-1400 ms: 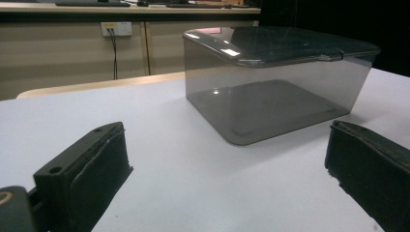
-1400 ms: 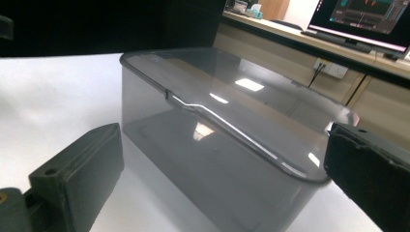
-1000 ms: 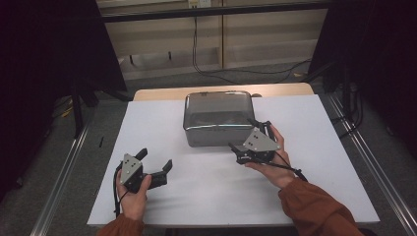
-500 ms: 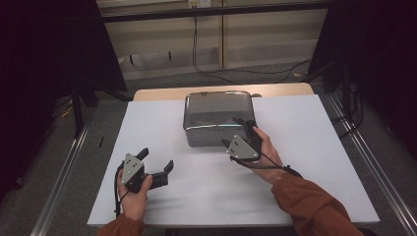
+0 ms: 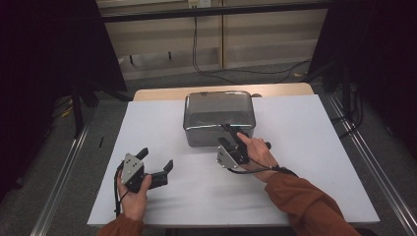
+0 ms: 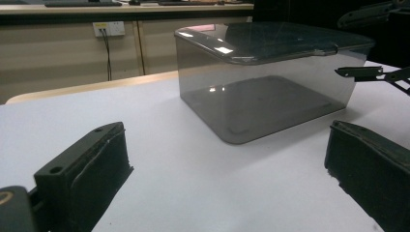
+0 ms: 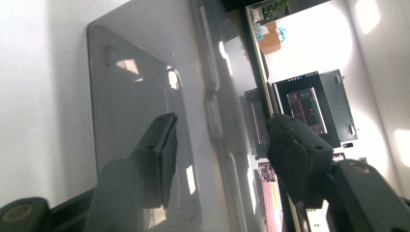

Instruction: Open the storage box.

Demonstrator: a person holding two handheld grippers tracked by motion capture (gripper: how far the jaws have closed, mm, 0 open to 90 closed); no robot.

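Two tongs: right (image 5: 229, 133) closing astride smoky glossy box (image 5: 219, 105) rim; left (image 5: 156, 161) wide, empty

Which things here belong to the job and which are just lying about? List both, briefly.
In the job:
- smoky clear lidded box
- right gripper, jaws astride the lid's near edge, just closing
- left gripper, open, resting on the white table

Lying about:
- wall socket
- cables on the floor behind
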